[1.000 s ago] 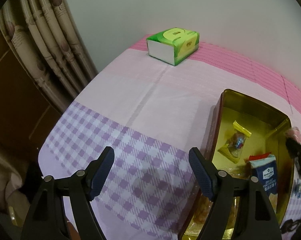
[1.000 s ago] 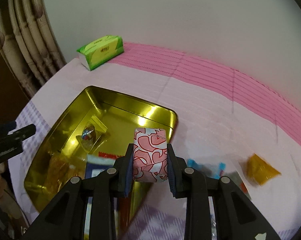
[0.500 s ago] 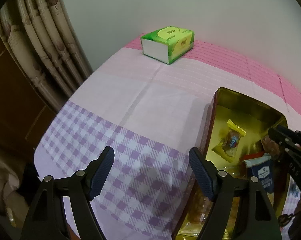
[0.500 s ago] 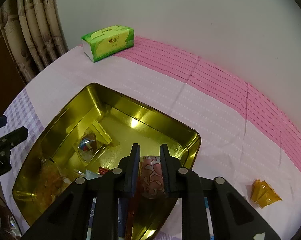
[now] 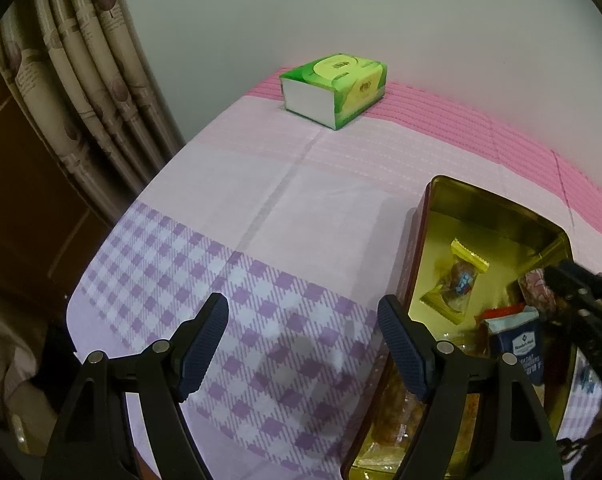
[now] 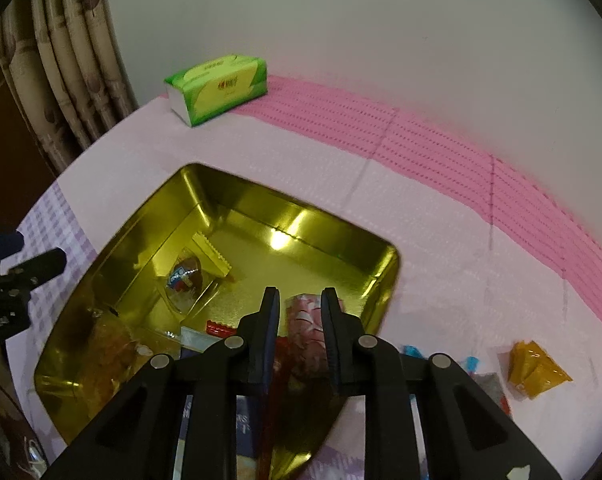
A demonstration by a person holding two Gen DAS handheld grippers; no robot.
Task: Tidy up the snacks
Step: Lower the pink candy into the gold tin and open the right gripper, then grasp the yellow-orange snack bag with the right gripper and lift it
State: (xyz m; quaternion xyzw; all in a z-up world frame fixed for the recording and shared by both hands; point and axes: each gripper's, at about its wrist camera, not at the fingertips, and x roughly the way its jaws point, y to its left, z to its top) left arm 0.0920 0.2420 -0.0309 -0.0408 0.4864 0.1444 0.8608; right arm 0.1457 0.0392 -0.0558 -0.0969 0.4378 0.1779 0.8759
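A gold tin [image 6: 301, 206] [image 5: 481, 196] lies open on the cloth. My right gripper [image 6: 299, 294] reaches down inside it near its right wall, shut on a pink snack packet [image 6: 307, 328] with a red-and-white pattern. The left wrist view shows that packet [image 5: 535, 290] low in the tin at the right gripper's tips. Inside the tin also lie a yellow-wrapped candy [image 6: 189, 276] [image 5: 457, 280], a dark blue pack [image 5: 519, 344] and some orange snacks. My left gripper [image 5: 302, 304] hangs open over the purple checked cloth, left of the tin, with nothing between its fingers.
A green tissue box [image 5: 335, 88] [image 6: 217, 88] stands at the far edge by the wall. An orange-yellow packet [image 6: 535, 368] and blue wrappers [image 6: 413, 350] lie on the cloth right of the tin. A curtain [image 5: 81, 80] hangs beyond the table's left edge.
My right gripper has carried the pink packet from above the tin's near rim forward and down into the tin. The left gripper has hardly moved and stays open.
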